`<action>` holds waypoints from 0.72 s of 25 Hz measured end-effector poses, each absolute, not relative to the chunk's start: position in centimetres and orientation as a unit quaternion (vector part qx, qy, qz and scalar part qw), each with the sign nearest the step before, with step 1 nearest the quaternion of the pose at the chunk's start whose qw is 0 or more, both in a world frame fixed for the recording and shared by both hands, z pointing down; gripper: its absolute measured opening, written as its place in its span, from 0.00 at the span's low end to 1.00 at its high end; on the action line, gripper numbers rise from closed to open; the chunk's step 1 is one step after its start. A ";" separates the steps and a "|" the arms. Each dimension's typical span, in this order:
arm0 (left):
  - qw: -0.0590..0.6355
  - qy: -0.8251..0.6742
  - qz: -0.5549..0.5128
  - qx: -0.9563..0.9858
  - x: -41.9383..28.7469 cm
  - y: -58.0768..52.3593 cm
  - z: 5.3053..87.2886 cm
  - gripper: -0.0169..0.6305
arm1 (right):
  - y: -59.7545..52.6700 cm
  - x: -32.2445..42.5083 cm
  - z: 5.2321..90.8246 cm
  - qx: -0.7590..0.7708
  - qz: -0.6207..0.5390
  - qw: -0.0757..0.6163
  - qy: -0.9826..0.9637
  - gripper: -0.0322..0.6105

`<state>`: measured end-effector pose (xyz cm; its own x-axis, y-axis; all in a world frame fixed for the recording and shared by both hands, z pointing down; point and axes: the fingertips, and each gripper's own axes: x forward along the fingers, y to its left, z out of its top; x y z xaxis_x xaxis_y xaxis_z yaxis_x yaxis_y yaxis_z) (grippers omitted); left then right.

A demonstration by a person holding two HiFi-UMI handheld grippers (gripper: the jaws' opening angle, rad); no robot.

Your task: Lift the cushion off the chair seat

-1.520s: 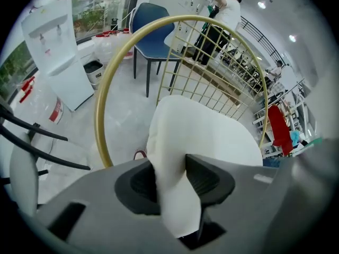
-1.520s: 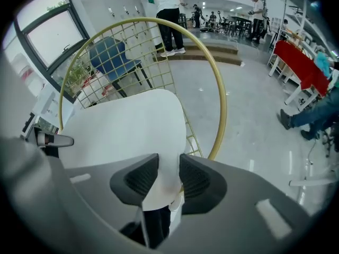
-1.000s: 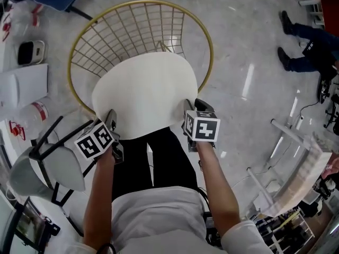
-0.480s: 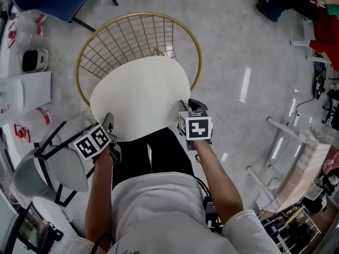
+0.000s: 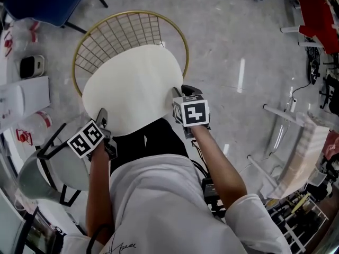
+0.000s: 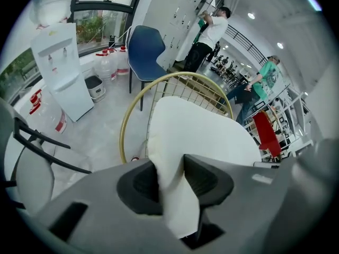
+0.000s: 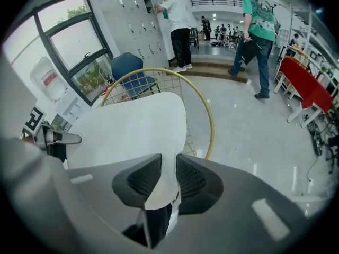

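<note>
The cushion (image 5: pixel 127 89) has lifted off the wire chair (image 5: pixel 114 36) seat since a second ago, pinched at its 7 o'clock edge by the left tool (image 5: pixel 102 118) and at 4 o'clock by the right tool (image 5: pixel 179 93), whose jaws have just been tightening on it, so both hands should rise level together.

Shirt (image 5: pixel 159 205): white, loose, with a small dark script print on the chest.
Sleeves (image 5: pixel 246 224): short, white, forearms bare.
Trousers (image 5: pixel 159 139): black, only partly showing.
Cables (image 5: pixel 198 165): thin, black, running to a dark box (image 5: pixel 209 190) at the right hip.
</note>
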<state>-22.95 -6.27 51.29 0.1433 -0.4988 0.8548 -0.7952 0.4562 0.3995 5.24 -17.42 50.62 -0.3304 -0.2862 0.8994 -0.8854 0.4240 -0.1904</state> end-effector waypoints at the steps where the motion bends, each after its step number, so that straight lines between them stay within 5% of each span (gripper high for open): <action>1: 0.561 -0.641 0.131 0.507 -23.0 -6.2 50.8 0.22 | -17.2 5.2 50.1 0.399 0.360 0.416 -0.734 0.20; 18: 0.543 -0.625 0.109 0.550 -22.0 -6.3 44.1 0.20 | -15.8 6.2 43.7 0.389 0.389 0.373 -0.747 0.17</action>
